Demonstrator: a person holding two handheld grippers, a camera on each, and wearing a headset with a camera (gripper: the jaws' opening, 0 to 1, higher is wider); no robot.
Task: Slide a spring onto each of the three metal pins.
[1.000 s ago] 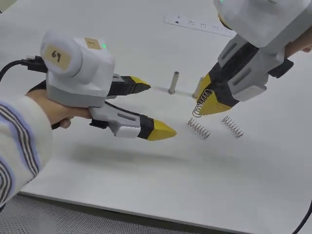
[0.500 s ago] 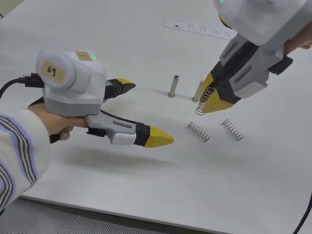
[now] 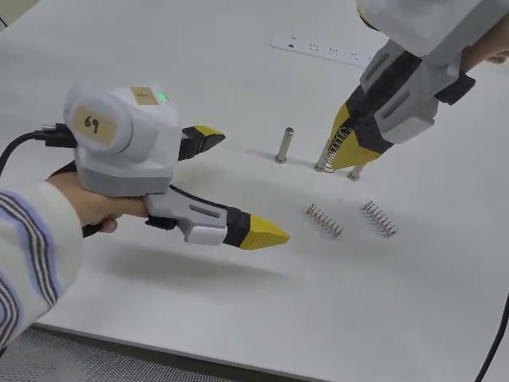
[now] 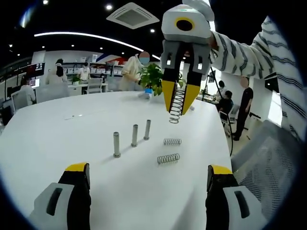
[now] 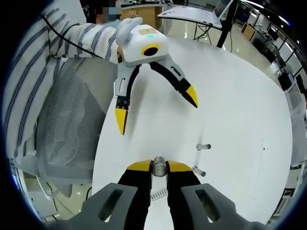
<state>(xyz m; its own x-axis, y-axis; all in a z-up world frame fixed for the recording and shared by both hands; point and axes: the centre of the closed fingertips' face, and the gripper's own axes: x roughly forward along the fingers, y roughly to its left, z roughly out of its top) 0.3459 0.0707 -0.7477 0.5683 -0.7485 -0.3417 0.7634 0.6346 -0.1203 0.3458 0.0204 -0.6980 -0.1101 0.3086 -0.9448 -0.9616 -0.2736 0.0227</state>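
Note:
Three short metal pins stand in a row on the white table: one [image 3: 284, 145] apart at the left, a middle one [image 3: 320, 165] and a right one [image 3: 354, 172] partly behind my right gripper [image 3: 340, 153]. That gripper is shut on a spring [image 3: 337, 147], which hangs tilted just above the middle pin; whether they touch is unclear. The held spring [image 5: 159, 166] sits between its yellow jaws. Two loose springs [image 3: 324, 220] [image 3: 379, 218] lie in front of the pins. My left gripper [image 3: 237, 185] is open and holds nothing, to the left of the pins [image 4: 135, 135].
A white power strip [image 3: 326, 46] lies at the table's far side. The table's near edge [image 3: 159, 342] runs below my left hand, with a mesh chair seat under it. Bare tabletop [image 3: 358, 302] spreads in front of the loose springs.
My right gripper has carried the spring up and back, from beside the loose springs to over the middle pin. The left gripper stays open in about the same place.

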